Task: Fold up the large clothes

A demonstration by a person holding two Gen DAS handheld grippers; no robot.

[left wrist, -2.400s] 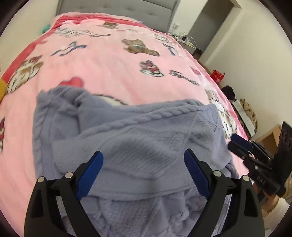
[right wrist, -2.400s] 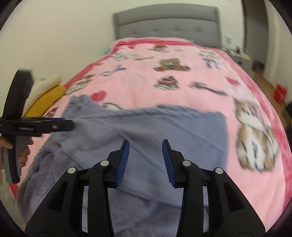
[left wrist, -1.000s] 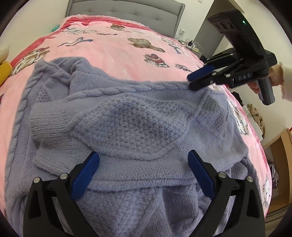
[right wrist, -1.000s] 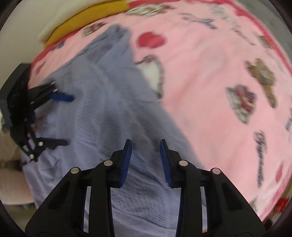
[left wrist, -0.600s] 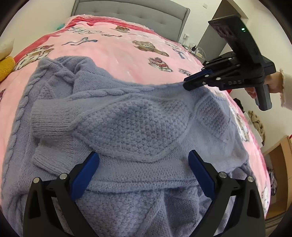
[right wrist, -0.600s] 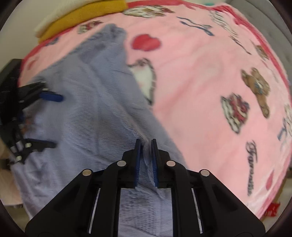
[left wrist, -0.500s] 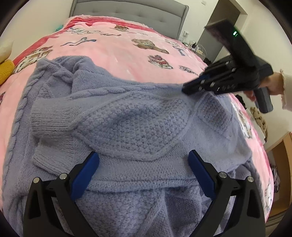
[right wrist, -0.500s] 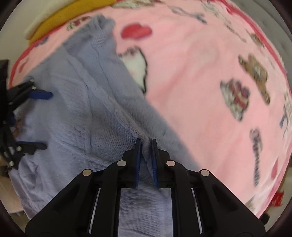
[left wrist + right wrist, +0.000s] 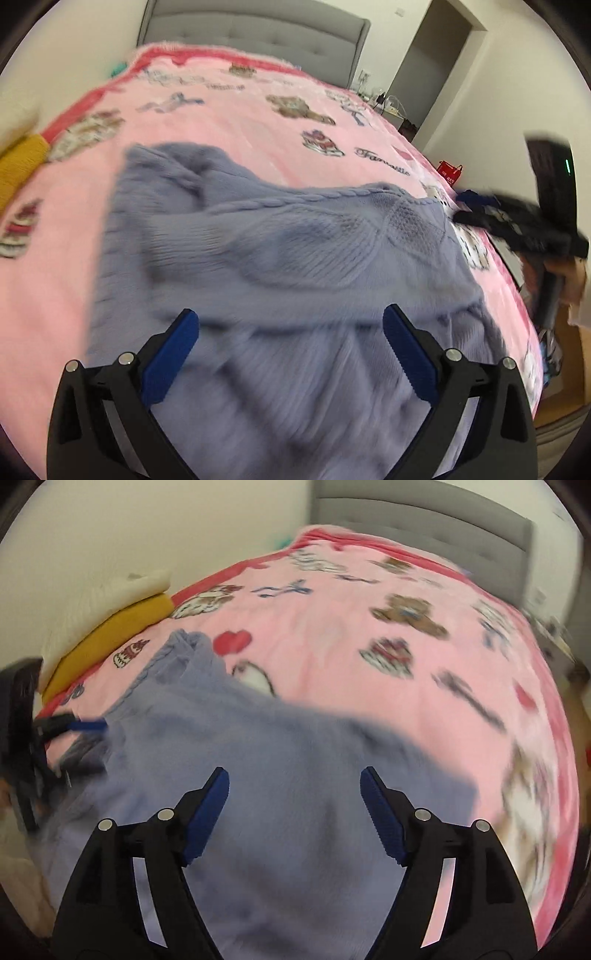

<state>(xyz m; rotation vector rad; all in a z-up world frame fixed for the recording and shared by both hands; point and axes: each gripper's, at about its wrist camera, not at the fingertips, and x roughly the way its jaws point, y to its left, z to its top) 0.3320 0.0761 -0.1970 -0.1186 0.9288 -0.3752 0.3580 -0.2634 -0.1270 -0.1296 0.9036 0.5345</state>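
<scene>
The blue-padded fingers (image 9: 207, 818) of the right gripper (image 9: 294, 812) are spread wide, having just been opening, and nothing is clamped between them — only the grey-blue knitted sweater (image 9: 280, 775) is seen beneath the gap. The fingers (image 9: 171, 354) of the left gripper (image 9: 290, 349) are likewise held far apart over the same sweater (image 9: 280, 266), with no cloth pinched.

The sweater is spread across the near part of the bed, on a pink blanket (image 9: 229, 110) printed with bears and bows. In the left wrist view its cabled far edge is seen running across the blanket toward the right gripper (image 9: 463, 206), which is blurred at the sweater's right corner; whether it touches the knit cannot be told. A rumpled fold is raised at the sweater's far left corner.

Beyond the far edge, a wide stretch of bare blanket is left open up to the grey headboard (image 9: 255, 40). To the left, a yellow and white stack (image 9: 110, 624) is set at the bed's edge, near the sweater's corner but apart from it.
</scene>
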